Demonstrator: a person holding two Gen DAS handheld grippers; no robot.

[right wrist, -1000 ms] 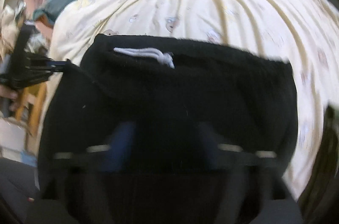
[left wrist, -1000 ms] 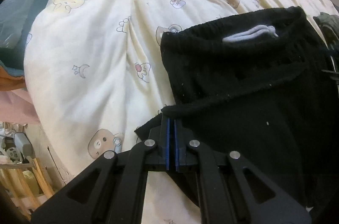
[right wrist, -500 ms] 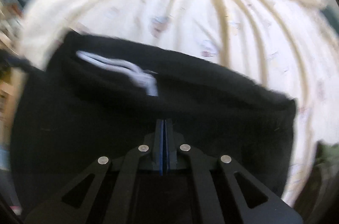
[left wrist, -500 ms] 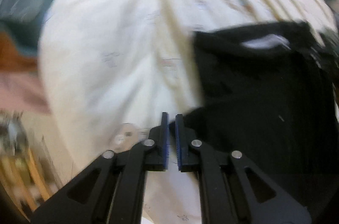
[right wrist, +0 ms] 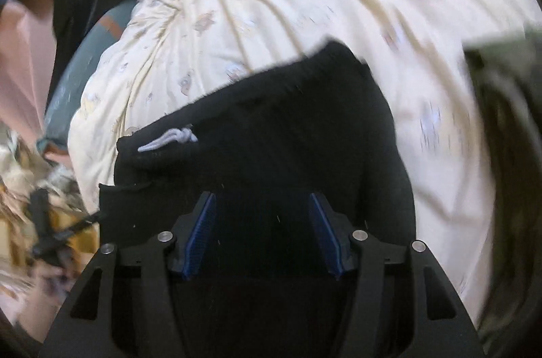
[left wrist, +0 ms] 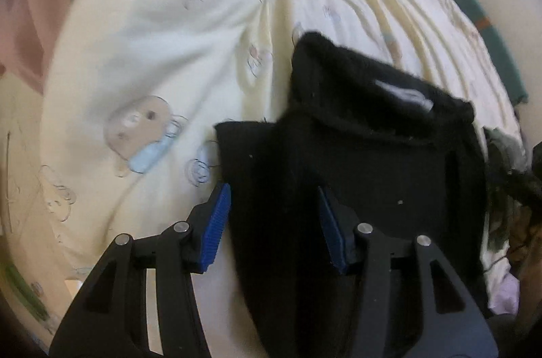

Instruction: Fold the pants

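Both tongs released since earlier | left tongs (left wrist: pixel 272 209), right tongs (right wrist: pixel 261 215) opening, empty, above black pants (left wrist: pixel 372 154)

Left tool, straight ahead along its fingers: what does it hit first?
Most likely the black pants. The left tool points down at them with its jaws opening; no pad presses the cloth. The cream quilt lies under the pants. How far off the cloth is, the picture doesn't show.

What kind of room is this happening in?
Most likely a bedroom. The black pants lie on a cream quilt printed with cartoon bears, spread like bedding, with a teal pillow-like cushion at its edge.
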